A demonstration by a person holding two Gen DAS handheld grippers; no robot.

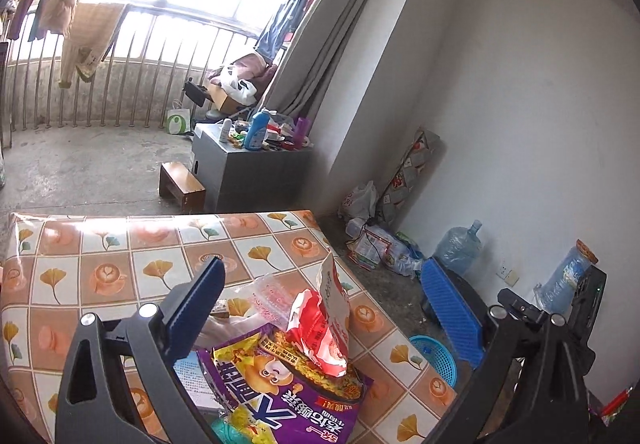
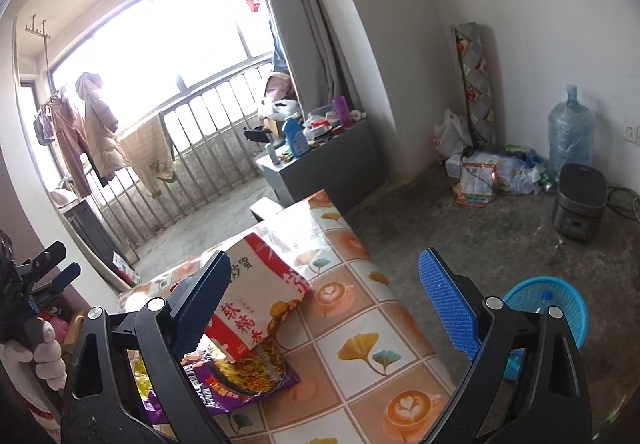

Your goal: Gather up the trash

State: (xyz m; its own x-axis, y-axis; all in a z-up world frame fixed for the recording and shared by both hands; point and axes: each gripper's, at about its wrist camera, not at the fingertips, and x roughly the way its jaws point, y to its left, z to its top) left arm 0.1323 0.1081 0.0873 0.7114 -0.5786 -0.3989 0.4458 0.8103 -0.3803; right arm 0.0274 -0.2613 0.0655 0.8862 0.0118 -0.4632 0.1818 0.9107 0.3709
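A red and white snack bag (image 1: 322, 328) stands crumpled on a purple noodle wrapper (image 1: 288, 392) on the patterned table (image 1: 120, 256). A clear plastic bag (image 1: 268, 292) lies behind them. My left gripper (image 1: 324, 308) is open above the pile and holds nothing. In the right wrist view the red and white bag (image 2: 260, 296) leans over the purple wrapper (image 2: 244, 376). My right gripper (image 2: 332, 308) is open and empty to the right of them. The left gripper (image 2: 56, 268) also shows there at the far left. A blue mesh basket (image 2: 556, 304) stands on the floor beside the table.
On the floor by the wall lie bags and wrappers (image 2: 480, 171), a water jug (image 2: 570, 131) and a black cooker (image 2: 580, 199). A grey cabinet (image 1: 248, 163) crowded with bottles and a small wooden stool (image 1: 182, 187) stand beyond the table.
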